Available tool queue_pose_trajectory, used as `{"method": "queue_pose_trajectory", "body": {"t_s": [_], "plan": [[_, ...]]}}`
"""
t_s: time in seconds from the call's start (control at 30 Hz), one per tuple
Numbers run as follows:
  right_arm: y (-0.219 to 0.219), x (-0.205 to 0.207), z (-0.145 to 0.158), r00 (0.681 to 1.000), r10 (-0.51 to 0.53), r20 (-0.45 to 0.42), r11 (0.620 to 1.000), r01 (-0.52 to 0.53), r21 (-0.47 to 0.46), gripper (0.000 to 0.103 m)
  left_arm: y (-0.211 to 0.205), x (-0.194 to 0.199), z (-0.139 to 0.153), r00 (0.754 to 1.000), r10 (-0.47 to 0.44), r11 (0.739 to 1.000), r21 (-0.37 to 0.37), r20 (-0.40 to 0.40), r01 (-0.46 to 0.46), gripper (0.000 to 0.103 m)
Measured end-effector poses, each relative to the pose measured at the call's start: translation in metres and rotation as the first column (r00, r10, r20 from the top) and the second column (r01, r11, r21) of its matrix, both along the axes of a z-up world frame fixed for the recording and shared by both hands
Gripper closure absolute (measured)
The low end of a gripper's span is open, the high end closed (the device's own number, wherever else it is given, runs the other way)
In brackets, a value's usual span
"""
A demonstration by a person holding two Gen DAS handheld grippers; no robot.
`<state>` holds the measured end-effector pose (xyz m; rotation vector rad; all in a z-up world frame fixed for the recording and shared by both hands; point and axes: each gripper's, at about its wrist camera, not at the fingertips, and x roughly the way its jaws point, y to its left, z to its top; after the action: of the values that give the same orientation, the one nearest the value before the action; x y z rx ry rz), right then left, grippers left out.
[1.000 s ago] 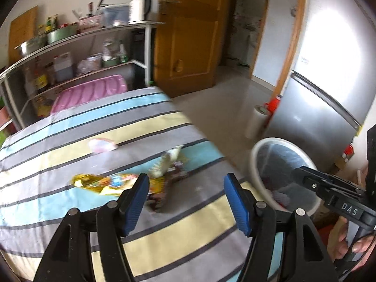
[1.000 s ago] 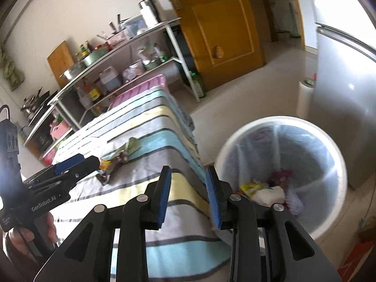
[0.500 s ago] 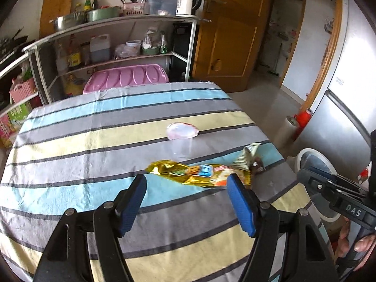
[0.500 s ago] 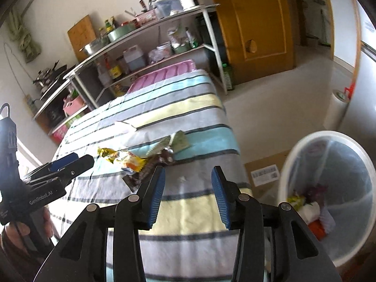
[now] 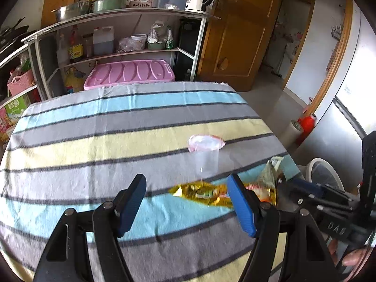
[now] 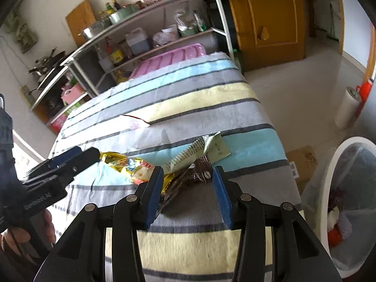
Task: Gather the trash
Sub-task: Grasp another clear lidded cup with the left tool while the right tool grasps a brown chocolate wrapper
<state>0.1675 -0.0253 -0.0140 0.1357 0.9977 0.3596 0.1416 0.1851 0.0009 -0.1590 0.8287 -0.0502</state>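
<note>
A gold snack wrapper (image 5: 202, 193) lies on the striped tablecloth (image 5: 94, 141), just beyond my open left gripper (image 5: 188, 204). A clear plastic cup with a pink rim (image 5: 206, 155) stands behind it. In the right wrist view the gold wrapper (image 6: 131, 165), a brown wrapper (image 6: 188, 179) and a pale green packet (image 6: 202, 149) lie in a heap. My right gripper (image 6: 186, 192) is open and empty, its jaws either side of the brown wrapper's near end. The white trash bin (image 6: 329, 202) with a liner holds some trash.
A metal shelf rack (image 5: 112, 35) with pots and bottles stands behind the table. A pink tub lid (image 5: 129, 72) sits at its foot. A wooden door (image 5: 239, 35), a fridge (image 5: 347, 117) and a paper roll (image 6: 347, 108) are to the right.
Both grippers swung from the bin side back over the table and closer to the wrappers. The right gripper opened wider.
</note>
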Motion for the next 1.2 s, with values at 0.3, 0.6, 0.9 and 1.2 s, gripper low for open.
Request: {"method": "queue_pose_trajectory", "body": {"t_s": [0.3, 0.6, 0.9, 1.2], "plan": [[0.006, 0.003, -0.013, 1.000, -0.008, -0.029, 1.000, 0.008, -0.020, 0.058, -0.006, 0.025, -0.006, 0.999, -0.027, 1.000, 0.003, -0.024, 0.027, 0.030], [0.011, -0.008, -0.011, 1.000, 0.024, 0.011, 0.996, -0.023, -0.082, 0.072, -0.014, 0.040, -0.015, 0.998, -0.036, 0.999, 0.020, -0.043, 0.036, 0.030], [0.004, -0.009, -0.013, 1.000, 0.022, 0.017, 0.996, -0.020, -0.088, 0.086, -0.022, 0.053, -0.024, 0.997, -0.035, 0.998, 0.047, -0.067, 0.038, 0.044], [-0.005, -0.012, -0.008, 0.999, 0.003, 0.032, 0.998, -0.001, -0.070, 0.087, -0.026, 0.056, -0.029, 0.995, -0.036, 0.997, 0.065, -0.094, 0.042, 0.069]]}}
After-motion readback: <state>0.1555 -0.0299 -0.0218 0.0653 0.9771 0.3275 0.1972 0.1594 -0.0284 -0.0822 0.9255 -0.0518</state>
